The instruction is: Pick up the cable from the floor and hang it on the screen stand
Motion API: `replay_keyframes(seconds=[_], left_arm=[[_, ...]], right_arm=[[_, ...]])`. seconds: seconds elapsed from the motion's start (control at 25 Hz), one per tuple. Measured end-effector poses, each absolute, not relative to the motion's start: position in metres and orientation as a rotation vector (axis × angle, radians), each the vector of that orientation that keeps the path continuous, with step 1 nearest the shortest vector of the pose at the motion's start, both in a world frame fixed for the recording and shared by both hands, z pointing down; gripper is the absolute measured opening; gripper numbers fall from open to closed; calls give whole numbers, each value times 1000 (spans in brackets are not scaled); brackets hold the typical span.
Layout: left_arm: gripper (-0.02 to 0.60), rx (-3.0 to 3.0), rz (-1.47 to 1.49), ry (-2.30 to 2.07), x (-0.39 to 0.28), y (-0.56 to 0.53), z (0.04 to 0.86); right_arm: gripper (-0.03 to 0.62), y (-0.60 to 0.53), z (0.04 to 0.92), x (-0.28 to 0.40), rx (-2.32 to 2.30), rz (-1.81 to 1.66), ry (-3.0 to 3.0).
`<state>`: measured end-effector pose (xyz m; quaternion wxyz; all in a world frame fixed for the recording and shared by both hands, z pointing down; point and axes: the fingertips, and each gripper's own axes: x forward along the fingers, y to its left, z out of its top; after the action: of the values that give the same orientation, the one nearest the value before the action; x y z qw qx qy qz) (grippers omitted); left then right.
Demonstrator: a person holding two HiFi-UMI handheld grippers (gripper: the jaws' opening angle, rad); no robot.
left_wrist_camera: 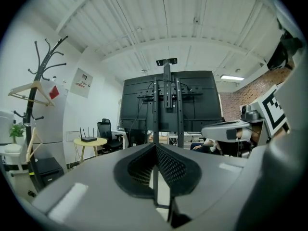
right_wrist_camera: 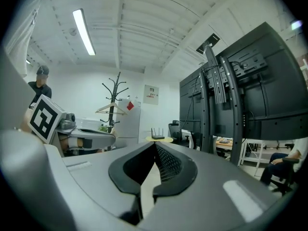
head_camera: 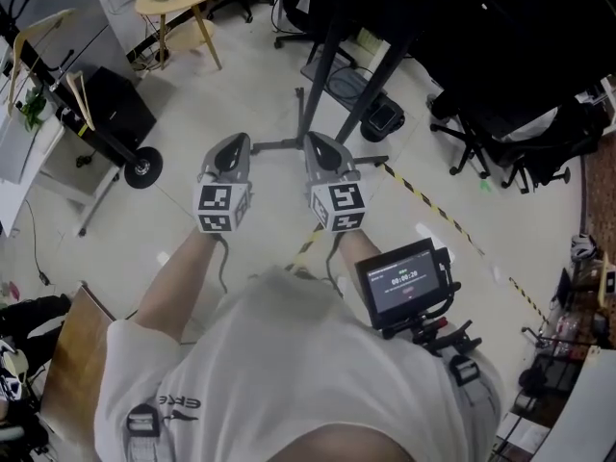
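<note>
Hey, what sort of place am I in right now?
Probably an office or lab workspace: it has a big screen stand, a black office chair, and a round side table with a router on it.

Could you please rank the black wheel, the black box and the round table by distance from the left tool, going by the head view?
1. Black wheel, just left of the left tool.
2. Black box, farther left, beyond the wheel.
3. Round table, farthest, at the picture's top.
</note>
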<state>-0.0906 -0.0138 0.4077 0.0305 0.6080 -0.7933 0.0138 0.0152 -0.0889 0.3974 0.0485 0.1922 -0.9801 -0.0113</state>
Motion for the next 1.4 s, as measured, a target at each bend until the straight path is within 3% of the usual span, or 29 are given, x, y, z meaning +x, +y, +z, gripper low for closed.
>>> replay_keyframes(seconds=[0.44, 1.4], left_arm=[[2, 1876, 116, -2443, -31, 17, 457], [3, 1832, 108, -2415, -36, 22, 482]], right_arm=[[14, -55, 441, 56, 474, 14, -2982], [14, -49, 466, 67, 485, 13, -2932]])
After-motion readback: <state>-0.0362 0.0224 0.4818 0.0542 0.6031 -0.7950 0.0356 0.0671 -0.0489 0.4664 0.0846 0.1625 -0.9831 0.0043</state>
